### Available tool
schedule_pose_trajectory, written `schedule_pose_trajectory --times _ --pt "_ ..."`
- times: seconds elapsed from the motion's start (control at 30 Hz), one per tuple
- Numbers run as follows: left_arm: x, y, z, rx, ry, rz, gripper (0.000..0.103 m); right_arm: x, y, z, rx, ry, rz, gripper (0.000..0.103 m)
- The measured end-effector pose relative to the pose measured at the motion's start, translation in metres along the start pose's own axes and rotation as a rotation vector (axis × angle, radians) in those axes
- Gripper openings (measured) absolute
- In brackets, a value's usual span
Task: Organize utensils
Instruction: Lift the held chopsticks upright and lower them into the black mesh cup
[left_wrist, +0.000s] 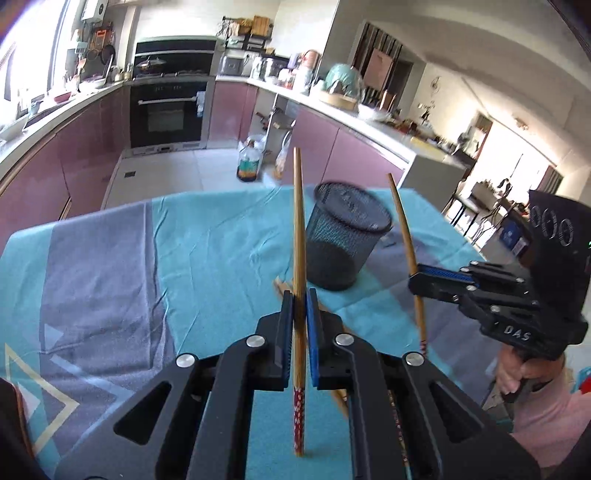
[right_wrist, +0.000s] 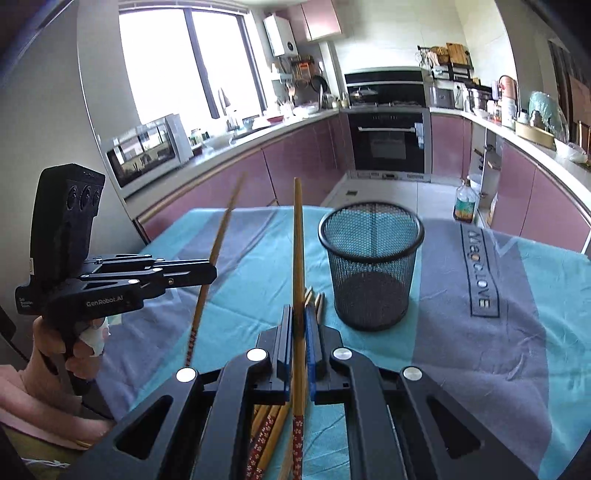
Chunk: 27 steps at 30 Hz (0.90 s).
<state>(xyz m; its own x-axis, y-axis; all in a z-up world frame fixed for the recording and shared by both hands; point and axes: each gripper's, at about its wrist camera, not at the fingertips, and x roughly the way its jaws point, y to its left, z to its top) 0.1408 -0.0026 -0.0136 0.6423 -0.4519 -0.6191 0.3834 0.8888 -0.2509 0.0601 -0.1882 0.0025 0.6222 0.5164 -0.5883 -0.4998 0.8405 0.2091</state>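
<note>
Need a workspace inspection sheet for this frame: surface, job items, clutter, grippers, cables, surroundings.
Surface: table under a teal and grey cloth, wrinkled.
Job's things: empty black mesh cup upright on the cloth; loose chopsticks lying near the front edge; one chopstick and another chopstick lifted off the cloth.
Clutter: nothing seen on the cloth.
Grippers: left gripper shut on one chopstick; right gripper shut on the other; both sticks point up and away.
Cables: nothing seen.
Surroundings: kitchen with pink cabinets, oven, crowded counters, bottle on the floor.
</note>
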Motion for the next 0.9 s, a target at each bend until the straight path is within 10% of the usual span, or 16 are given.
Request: schedule_pose_trajectory --times 0.43,0.9 --pt "-0.061 -0.028 0.061 0.016 -0.197 -0.099 0.008 -0.033 -0.009 0.038 -0.009 -0.158 0.01 0.005" --pt "-0.04 -0.061 0.147 0.043 -0.28 -0.096 0.008 -0.041 -0.039 0.105 -0.025 -0.305 -0.067 0.005"
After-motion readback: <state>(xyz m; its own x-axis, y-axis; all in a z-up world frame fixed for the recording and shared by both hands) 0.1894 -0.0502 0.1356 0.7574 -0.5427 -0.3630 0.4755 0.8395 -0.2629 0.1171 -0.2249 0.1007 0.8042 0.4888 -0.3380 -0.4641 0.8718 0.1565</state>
